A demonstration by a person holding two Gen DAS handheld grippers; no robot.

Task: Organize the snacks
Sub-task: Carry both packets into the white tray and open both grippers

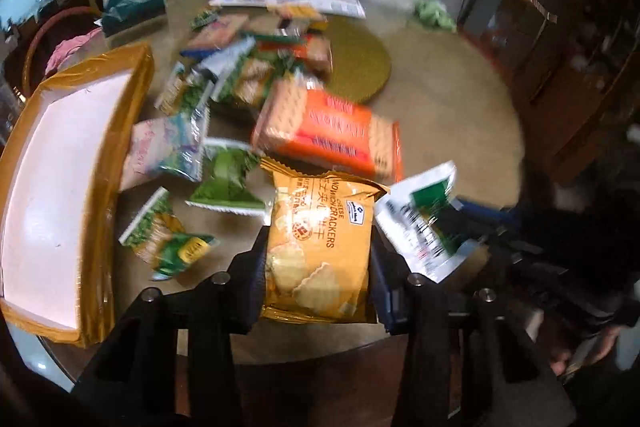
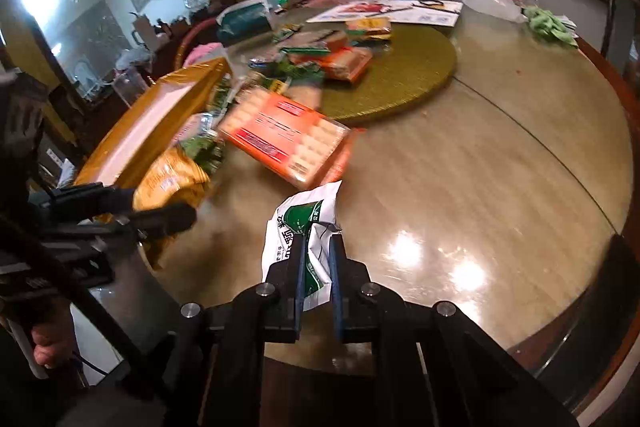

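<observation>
The round table (image 2: 460,163) is filling most of both views, its glossy top catching lamp glare at the lower right of the right wrist view. A green-gold turntable (image 2: 400,75) is sitting at the upper centre of that view. A shallow box (image 1: 60,195) with a white inside and a yellow taped rim is lying along the left edge of the left wrist view. A heap of snack packets (image 1: 240,75) is spreading from the centre of that view toward the box. An orange cracker pack (image 1: 332,135) is lying just right of centre, near the heap.

The left tongs (image 1: 318,267) are gripping a yellow cracker bag (image 1: 316,243) at the lower centre, pads pressing both sides of it, jaws part closed. The right tongs (image 2: 318,279) are pinching a white and green packet (image 2: 304,223) at the lower centre of the right wrist view, jaws nearly together on its crumpled edge.
</observation>
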